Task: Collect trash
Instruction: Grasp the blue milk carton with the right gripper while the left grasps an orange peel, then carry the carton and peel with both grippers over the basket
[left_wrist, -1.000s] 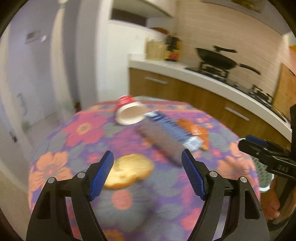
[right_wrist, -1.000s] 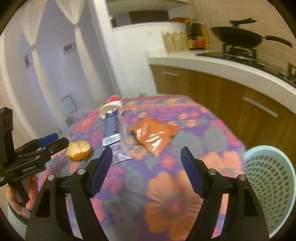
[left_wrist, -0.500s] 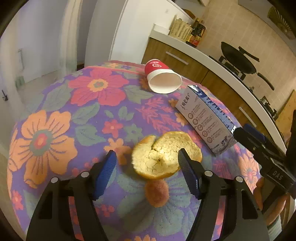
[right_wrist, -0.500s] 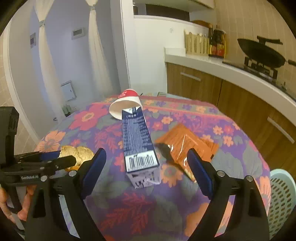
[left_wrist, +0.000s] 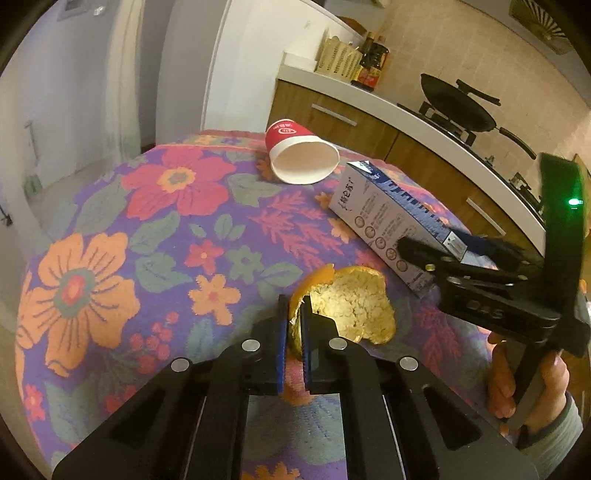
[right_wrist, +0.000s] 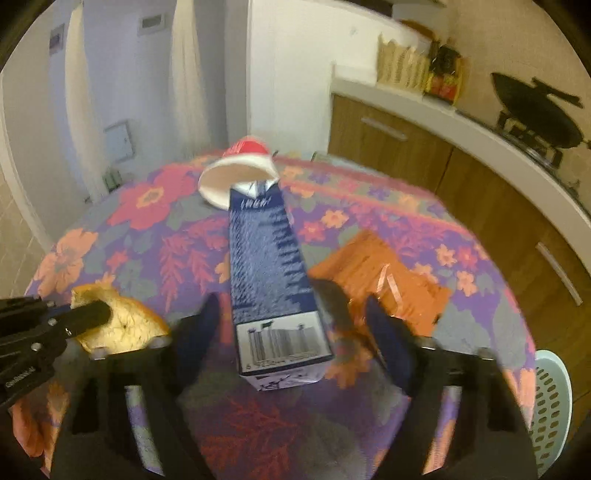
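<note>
While the left tongs (left_wrist: 292, 325) are clenched on the near rim of the orange peel (left_wrist: 351, 308), the peel's hollow side faces up and it rests on the flowered table (left_wrist: 122, 236), close to the table's near right part in the left wrist view. Just beyond the peel lies the milk carton (right_wrist: 273, 273) on its side, its barcoded end toward the right wrist camera and its gabled end touching or nearly touching the mouth of the tipped red paper cup (left_wrist: 301, 155), which lies near the table's far edge. The right tongs (right_wrist: 291, 325) straddle the carton's near end and their jaws are closing; the carton sits between them, but the blur hides whether the pads press on it yet. Right of the carton, just beside it, lies a crumpled orange wrapper (right_wrist: 384, 277). A pale green perforated basket (right_wrist: 550, 406) stands off the table's right edge, lower than the top. Open cloth spreads wide to the left of the peel and cup, out to the rounded left edge. Behind the table runs a kitchen worktop (left_wrist: 406, 110) with wooden fronts.
</note>
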